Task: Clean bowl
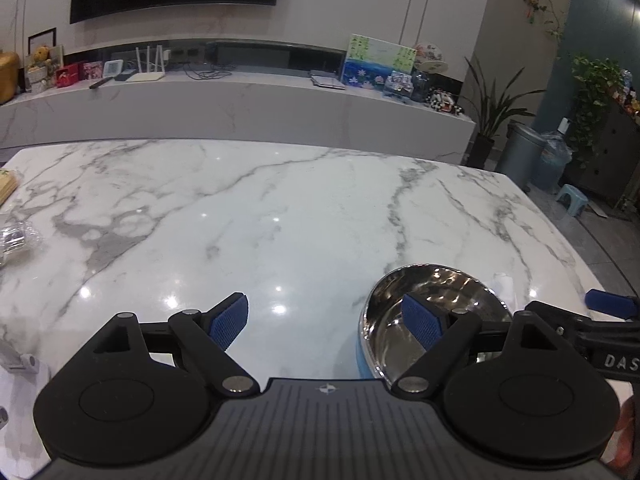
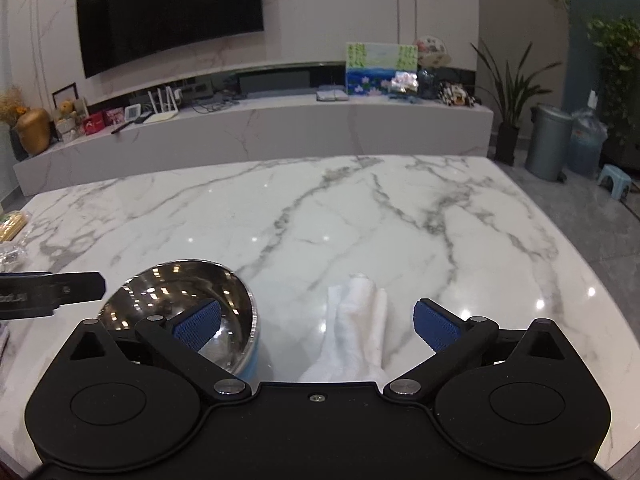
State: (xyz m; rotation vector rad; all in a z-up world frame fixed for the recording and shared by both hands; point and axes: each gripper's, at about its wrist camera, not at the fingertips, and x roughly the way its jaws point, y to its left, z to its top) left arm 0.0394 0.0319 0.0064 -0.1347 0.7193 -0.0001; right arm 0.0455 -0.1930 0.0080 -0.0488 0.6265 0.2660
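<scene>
A family living room is serving as the setting here. A large curved television [image 2: 170,12] is hanging on a marble-clad wall above a long, low marble media ledge [image 2: 280,128], where a white router [image 2: 162,106], a framed photo [image 2: 64,94], a gold vase [image 2: 34,130] and a child's bright flower painting [image 2: 380,68] are sitting. Potted plants [image 2: 510,92] and trailing vines [image 1: 596,88] are growing along the right wall, beside a grey pedal bin [image 2: 550,142], a water jug [image 2: 588,148] and a small blue stool [image 2: 616,180]. A glossy marble dining table [image 2: 360,220] is filling the foreground.
</scene>
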